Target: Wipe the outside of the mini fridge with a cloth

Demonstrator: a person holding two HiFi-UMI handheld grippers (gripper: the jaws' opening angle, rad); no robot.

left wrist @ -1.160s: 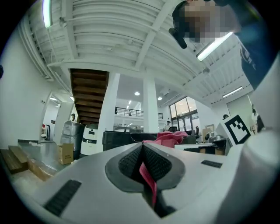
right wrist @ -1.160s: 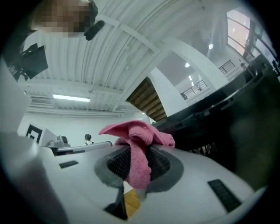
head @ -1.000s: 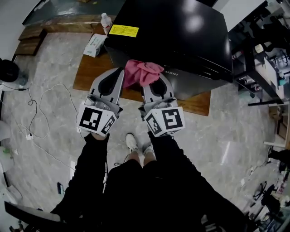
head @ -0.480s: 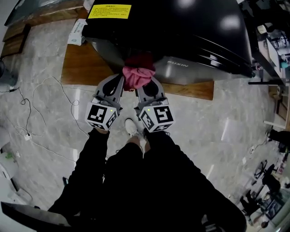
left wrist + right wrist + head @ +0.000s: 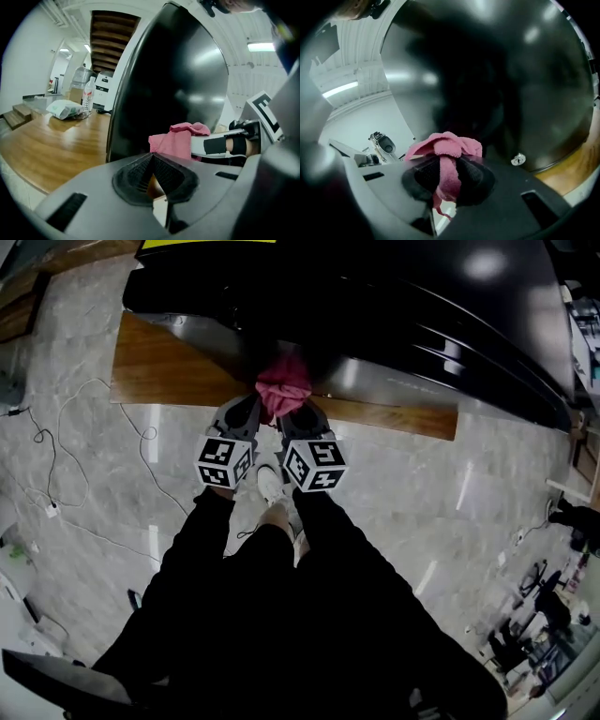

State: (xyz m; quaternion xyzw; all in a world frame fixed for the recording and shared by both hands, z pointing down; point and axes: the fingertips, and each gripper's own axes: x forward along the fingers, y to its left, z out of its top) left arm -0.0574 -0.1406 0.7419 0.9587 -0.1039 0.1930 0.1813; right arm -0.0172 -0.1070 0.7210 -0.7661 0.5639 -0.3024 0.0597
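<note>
The black mini fridge [image 5: 394,306] stands on a low wooden platform [image 5: 178,371]. A pink cloth [image 5: 283,381] is pressed against the lower part of its glossy front face [image 5: 497,70]. My right gripper [image 5: 446,173] is shut on the pink cloth [image 5: 445,154], which bunches out above its pads. My left gripper [image 5: 152,171] is shut with nothing between its pads, close beside the right one; from it the cloth [image 5: 176,140] and the fridge's front [image 5: 173,84] show just ahead. In the head view both grippers, left [image 5: 246,418] and right [image 5: 292,418], sit side by side at the fridge's base.
A keyhole [image 5: 517,160] shows low on the fridge front. A water bottle [image 5: 88,96] and a wipes pack [image 5: 65,109] sit on the platform to the left. Cables [image 5: 56,474] trail over the marble floor. My shoes [image 5: 274,486] stand just behind the grippers.
Both grippers and the cloth have dropped down the fridge front toward its base and drawn closer together; my head has moved over the fridge.
</note>
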